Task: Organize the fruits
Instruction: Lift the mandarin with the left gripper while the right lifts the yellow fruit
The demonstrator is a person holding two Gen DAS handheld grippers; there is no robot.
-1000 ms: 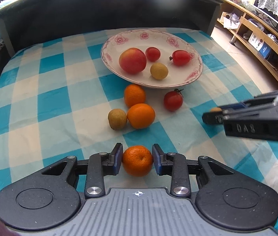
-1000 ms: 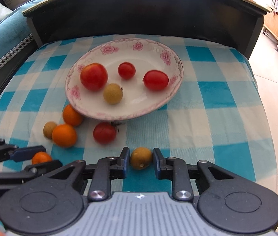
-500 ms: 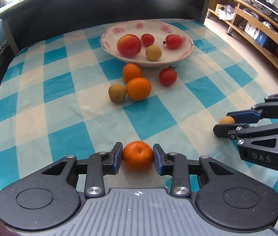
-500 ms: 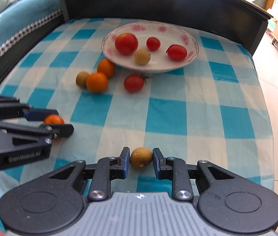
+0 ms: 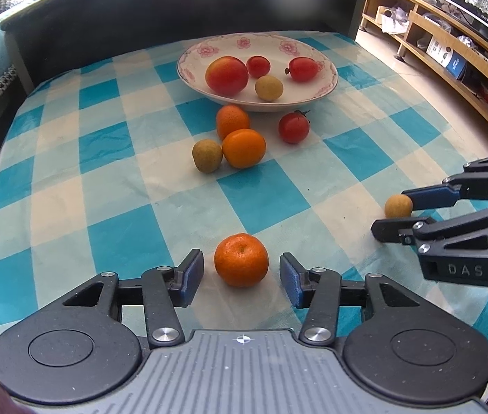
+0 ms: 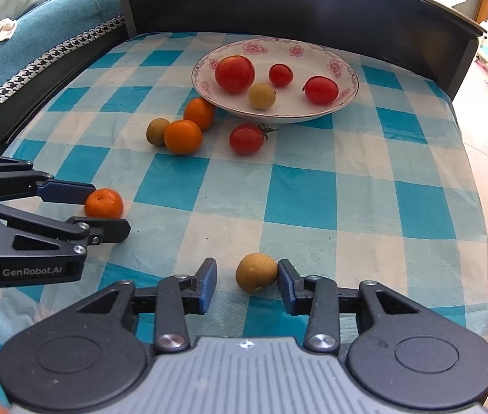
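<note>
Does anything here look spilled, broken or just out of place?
Nothing is spilled or damaged. The only oddity is that six fruits lie loose on the checked cloth rather than in the flowered plate, including a mandarin between the open left gripper and a small brown fruit at the open right gripper.

Probably a home: sofa, wooden shelving.
</note>
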